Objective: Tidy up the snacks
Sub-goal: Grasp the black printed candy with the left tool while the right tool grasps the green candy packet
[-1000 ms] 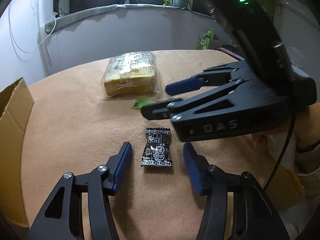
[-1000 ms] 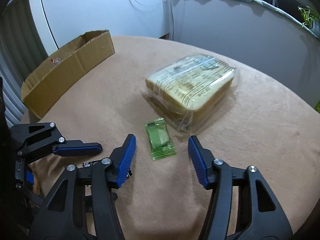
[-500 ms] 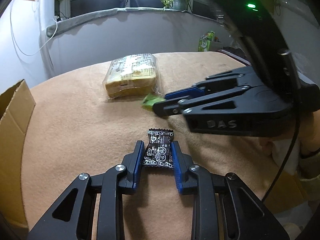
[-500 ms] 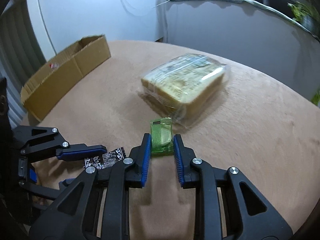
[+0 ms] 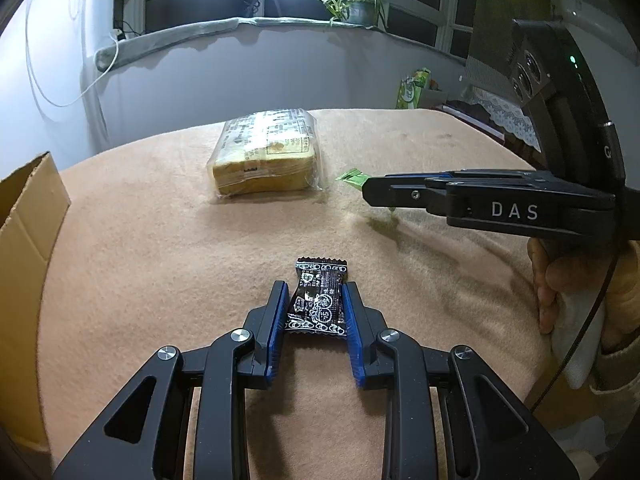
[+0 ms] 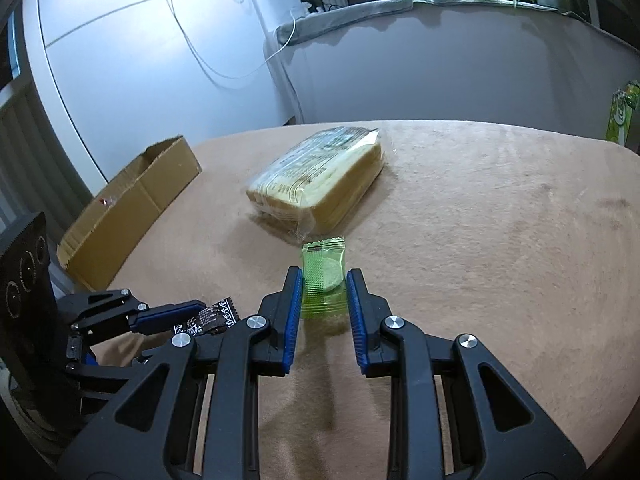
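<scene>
The left gripper [image 5: 314, 304] clamped the black packet [image 5: 319, 300], the right gripper [image 6: 323, 292] the green packet [image 6: 323, 276] (both thin); best lifted level toward the cardboard box [image 6: 132, 204]

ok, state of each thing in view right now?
left tool: shut on black candy, lifted
right tool: shut on green candy, lifted
bread pack: sealed, flat on table
box: open, at table edge, contents unseen
</scene>
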Tool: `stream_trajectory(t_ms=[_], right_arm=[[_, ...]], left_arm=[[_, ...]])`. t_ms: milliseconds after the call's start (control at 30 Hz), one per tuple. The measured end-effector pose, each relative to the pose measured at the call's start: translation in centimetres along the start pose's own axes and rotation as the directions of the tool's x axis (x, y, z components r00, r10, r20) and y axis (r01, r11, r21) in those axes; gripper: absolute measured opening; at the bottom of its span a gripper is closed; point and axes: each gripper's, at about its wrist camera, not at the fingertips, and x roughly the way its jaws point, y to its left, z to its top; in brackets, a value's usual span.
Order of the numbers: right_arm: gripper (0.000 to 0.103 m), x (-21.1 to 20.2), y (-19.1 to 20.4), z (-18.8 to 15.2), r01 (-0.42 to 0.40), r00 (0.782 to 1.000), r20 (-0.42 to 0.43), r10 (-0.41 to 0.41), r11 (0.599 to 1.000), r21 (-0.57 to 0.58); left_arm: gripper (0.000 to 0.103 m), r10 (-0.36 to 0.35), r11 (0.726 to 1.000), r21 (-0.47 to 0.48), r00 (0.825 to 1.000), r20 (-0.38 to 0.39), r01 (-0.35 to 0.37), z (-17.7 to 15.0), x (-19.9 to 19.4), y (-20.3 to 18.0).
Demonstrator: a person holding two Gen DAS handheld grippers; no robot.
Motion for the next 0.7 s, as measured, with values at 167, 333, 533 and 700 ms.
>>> stream_trajectory(t_ms=[167, 333, 533, 700], right_arm=[[0.023, -0.5, 0.0, -0.1, 0.014, 1.000, 0.022, -0.014, 1.000, 0.012], [0.023, -2.3, 0.8, -0.5, 0.031, 0.998, 0.056, -0.033, 0.999, 0.033], [0.023, -4.0, 2.4, -0.3, 0.034, 0.995, 0.090, -0.037, 0.999, 0.033], [0.023, -4.3, 5.0, 1.0, 0.021, 0.995, 0.103, -0.020, 1.000, -0.017]], left_arm=[[0.025, -0.025, 0.999, -0.040, 1.000, 0.007, 0.026, 0.1, -0.3, 0.7], [0.025, -0.034, 0.998, -0.050, 0.998, 0.043, 0.036, 0.2, -1.7, 0.8], [0.025, -0.024, 0.998, -0.057, 0.994, 0.106, 0.030, 0.9, -4.9, 1.5], [0.025, 0.016, 0.998, -0.067, 0.986, 0.164, -0.005, 1.6, -7.7, 2.8]])
